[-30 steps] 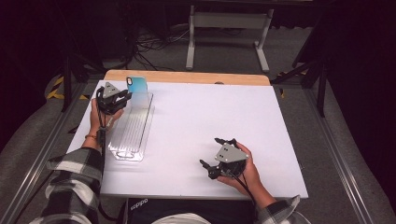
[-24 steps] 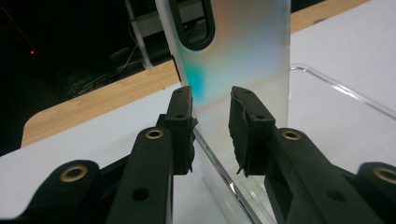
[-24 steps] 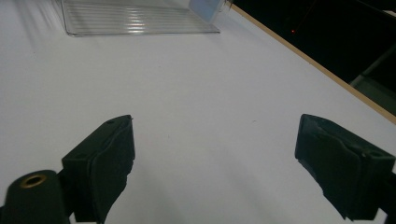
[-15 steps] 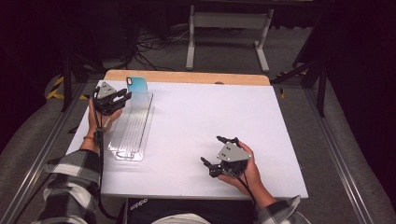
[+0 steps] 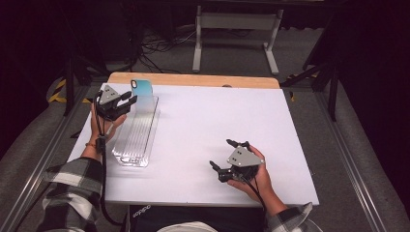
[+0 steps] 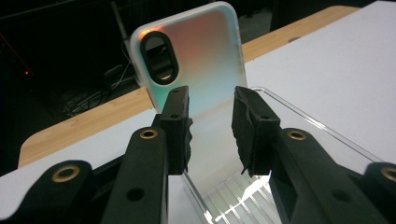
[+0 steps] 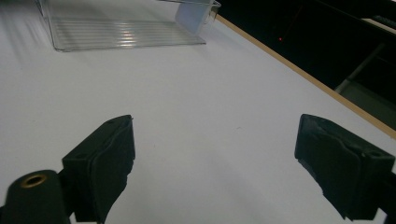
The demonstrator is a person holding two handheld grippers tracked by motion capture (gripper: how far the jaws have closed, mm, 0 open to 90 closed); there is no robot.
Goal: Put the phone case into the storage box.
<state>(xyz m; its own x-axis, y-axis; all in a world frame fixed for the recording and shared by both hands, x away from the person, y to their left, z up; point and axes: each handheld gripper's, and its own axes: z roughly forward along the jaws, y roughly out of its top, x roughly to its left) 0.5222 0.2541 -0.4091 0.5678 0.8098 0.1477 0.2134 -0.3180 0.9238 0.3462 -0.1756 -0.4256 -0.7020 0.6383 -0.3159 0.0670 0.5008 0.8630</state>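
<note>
Left gripper view showed an iridescent teal-and-pink phone case (image 6: pixel 196 60) standing upright at the far end of a clear ribbed plastic tray (image 6: pixel 299 121), near the far left corner of the white table (image 5: pixel 217 121). The left gripper (image 6: pixel 210 126) had its jaws just opening, pads flanking the case without pressing it. Unsupported, the case could topple backward. The right gripper (image 7: pixel 215 154) sat spread, empty, near the front edge. The case's seating in the tray was hidden.
</note>
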